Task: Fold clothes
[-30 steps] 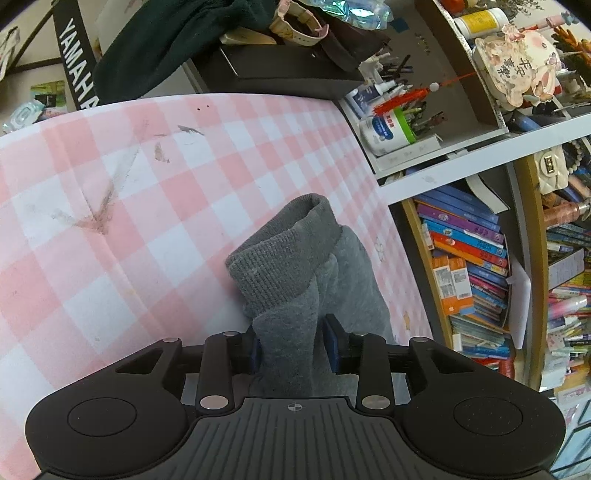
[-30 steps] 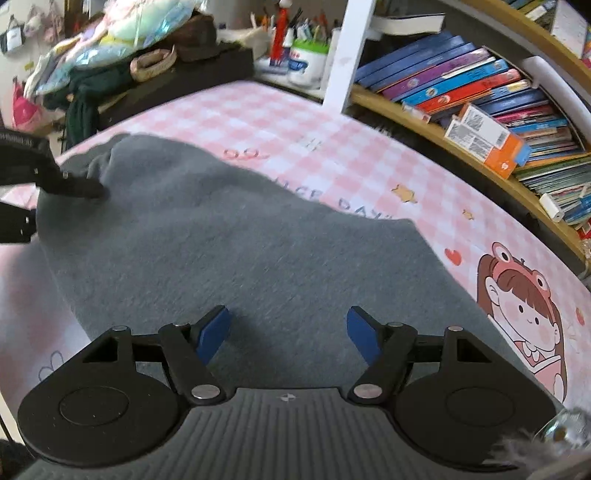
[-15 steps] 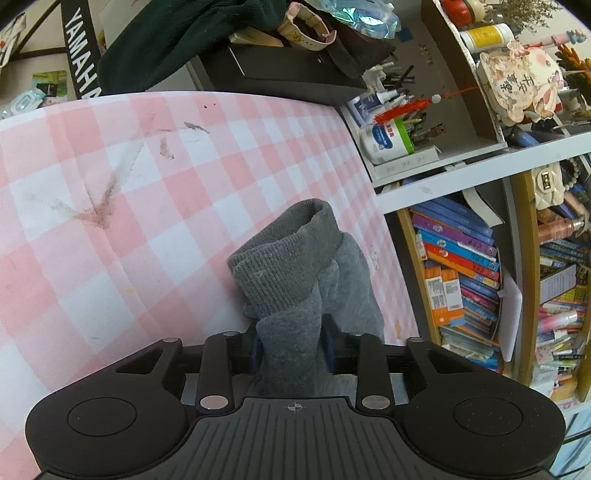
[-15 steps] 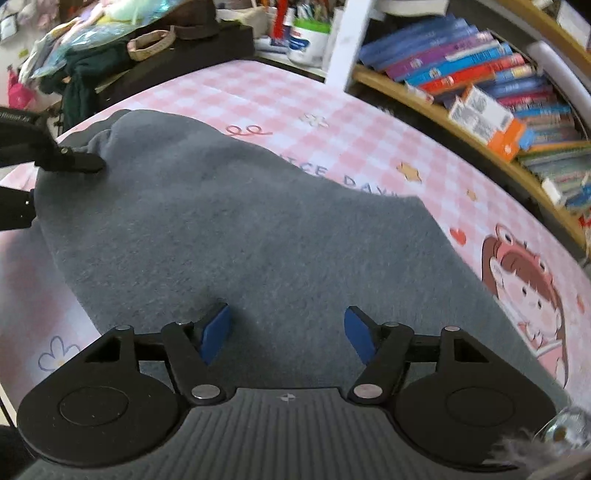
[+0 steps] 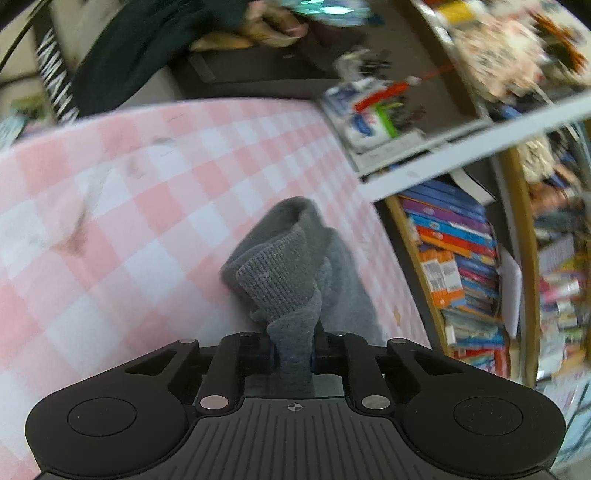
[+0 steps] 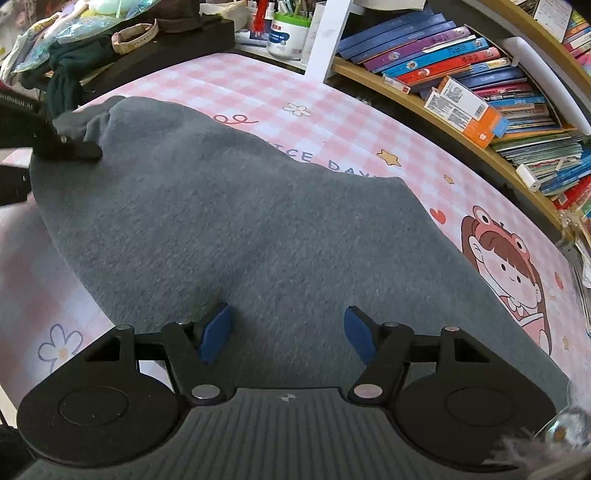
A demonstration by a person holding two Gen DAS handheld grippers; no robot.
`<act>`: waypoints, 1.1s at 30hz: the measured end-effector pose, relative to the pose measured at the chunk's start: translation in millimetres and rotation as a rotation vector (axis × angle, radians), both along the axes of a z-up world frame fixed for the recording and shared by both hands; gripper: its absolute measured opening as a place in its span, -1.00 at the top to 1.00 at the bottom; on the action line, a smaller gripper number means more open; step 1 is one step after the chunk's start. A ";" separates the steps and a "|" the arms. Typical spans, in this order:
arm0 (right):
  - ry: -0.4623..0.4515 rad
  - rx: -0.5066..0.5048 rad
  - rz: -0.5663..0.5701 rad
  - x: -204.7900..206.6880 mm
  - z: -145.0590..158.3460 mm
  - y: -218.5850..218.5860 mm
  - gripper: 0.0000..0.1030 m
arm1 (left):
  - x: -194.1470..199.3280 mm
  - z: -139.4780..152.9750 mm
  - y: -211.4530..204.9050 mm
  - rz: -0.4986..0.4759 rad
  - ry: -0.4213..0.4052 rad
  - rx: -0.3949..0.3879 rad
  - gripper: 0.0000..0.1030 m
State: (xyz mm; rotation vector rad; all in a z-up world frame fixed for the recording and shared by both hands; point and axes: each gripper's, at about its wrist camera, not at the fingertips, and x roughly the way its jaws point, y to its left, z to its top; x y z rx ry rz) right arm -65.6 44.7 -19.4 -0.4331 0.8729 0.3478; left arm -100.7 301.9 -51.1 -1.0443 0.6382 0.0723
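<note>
A grey sweater point(image 6: 258, 229) lies spread on the pink checked tablecloth point(image 6: 332, 122). My left gripper point(image 5: 293, 356) is shut on its grey sleeve point(image 5: 291, 321), just behind the ribbed cuff point(image 5: 273, 273), which stands up bunched in front of the jaws. In the right wrist view that gripper point(image 6: 70, 147) shows at the sweater's far left end. My right gripper point(image 6: 288, 332) is open, its blue pads point(image 6: 216, 328) hovering just over the sweater's near part, holding nothing.
A bookshelf point(image 6: 480, 92) full of books runs along the table's far right edge. A black stand with dark clothes point(image 6: 66, 77) and a pen pot point(image 6: 286, 29) stand at the back. The cloth point(image 5: 110, 221) lies left of the cuff.
My left gripper has moved with the sleeve, and its view is now blurred; the cuff stands more upright. My right gripper has stayed open over the sweater, shifting slightly.
</note>
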 end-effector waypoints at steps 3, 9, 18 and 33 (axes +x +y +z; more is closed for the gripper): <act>0.008 0.017 -0.011 2.1 0.0 -1.7 -0.27 | 2.2 20.6 -11.2 -0.055 -0.057 0.086 0.76; 0.029 0.060 0.007 8.6 2.8 -13.1 -0.38 | 1.1 54.2 -39.5 -0.129 -0.135 0.278 0.76; -0.017 0.255 -0.081 19.1 27.3 -86.0 -0.43 | -1.0 104.3 -107.2 -0.198 -0.193 0.625 0.76; 0.018 0.503 -0.245 26.1 28.1 -201.0 -0.43 | 18.6 129.5 -238.4 -0.463 -0.234 0.990 0.76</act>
